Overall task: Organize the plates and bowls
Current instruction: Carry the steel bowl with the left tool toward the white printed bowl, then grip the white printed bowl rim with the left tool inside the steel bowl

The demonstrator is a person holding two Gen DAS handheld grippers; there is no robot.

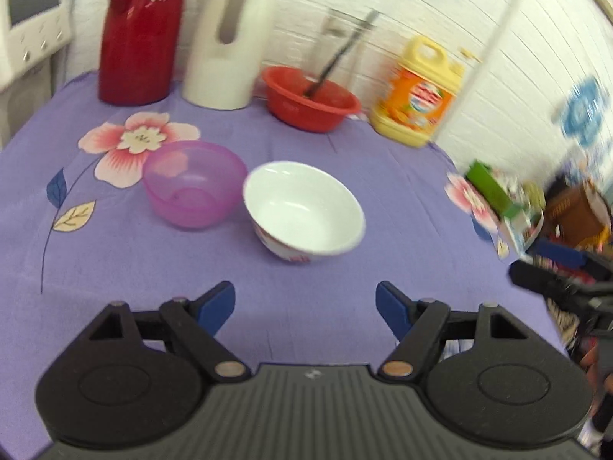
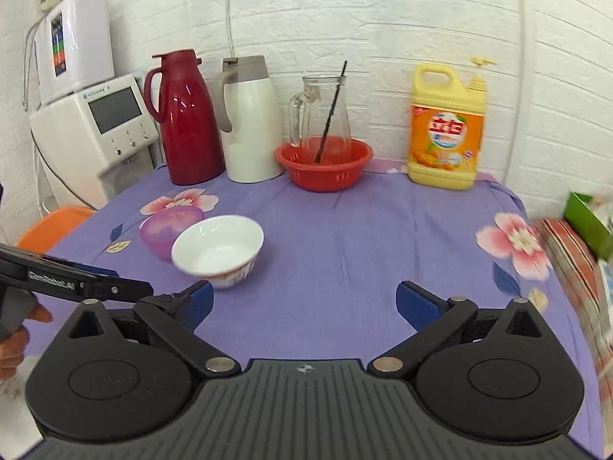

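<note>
Both my left gripper (image 1: 305,303) and right gripper (image 2: 304,303) wide open, empty; white bowl (image 1: 304,211) looks ceramic, slick, breakable, so I'd pinch its rim.

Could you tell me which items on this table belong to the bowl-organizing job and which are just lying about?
Job: white bowl; purple bowl.

Lying about: red flask; white flask; glass pitcher in red basket; yellow detergent bottle.

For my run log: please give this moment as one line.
left gripper: open, empty | right gripper: open, empty | white bowl beside purple bowl, untouched
</note>
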